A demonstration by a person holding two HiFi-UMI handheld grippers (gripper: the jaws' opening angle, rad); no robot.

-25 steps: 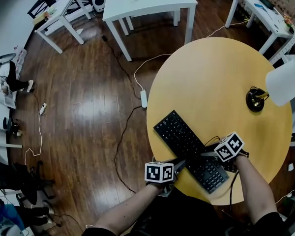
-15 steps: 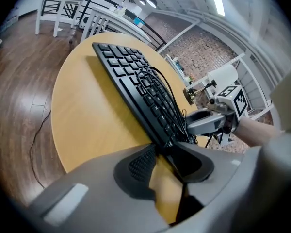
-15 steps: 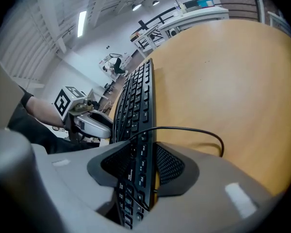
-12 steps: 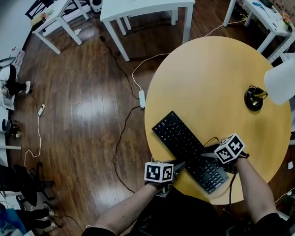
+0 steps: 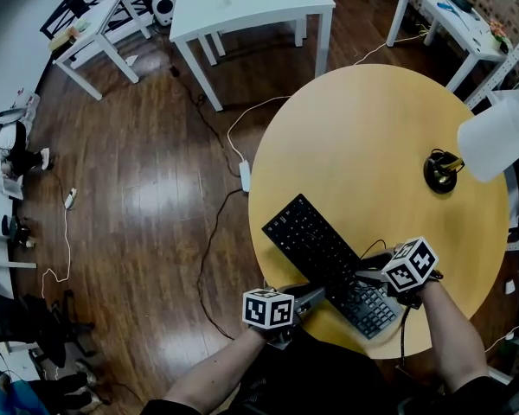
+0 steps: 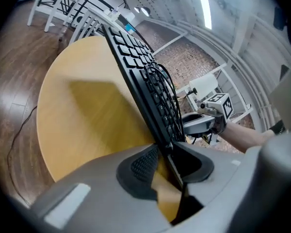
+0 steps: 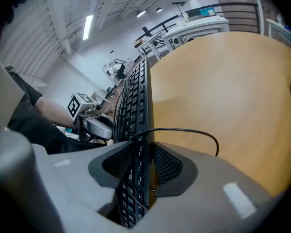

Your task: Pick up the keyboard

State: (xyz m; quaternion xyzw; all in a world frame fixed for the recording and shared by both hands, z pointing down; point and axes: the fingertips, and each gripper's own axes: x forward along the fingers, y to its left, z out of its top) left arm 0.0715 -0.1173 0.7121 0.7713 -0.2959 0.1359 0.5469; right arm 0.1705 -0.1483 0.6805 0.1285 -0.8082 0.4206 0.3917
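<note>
Two tools flank the keyboard at the bench edge: right tool jaws closing on one long side, left tool jaws spread around the other. Probably light and stiff, so both sides need holding.

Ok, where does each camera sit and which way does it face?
Head view: on the person's head, steeply down at the table and keyboard; both forearms, left gripper and right gripper show.
Left gripper view: on the left gripper, facing along the keyboard's edge between its jaws, toward the right gripper and forearm.
Right gripper view: on the right gripper, jaws closing around the keyboard, facing the left gripper and forearm.
Shared: keyboard, table.
</note>
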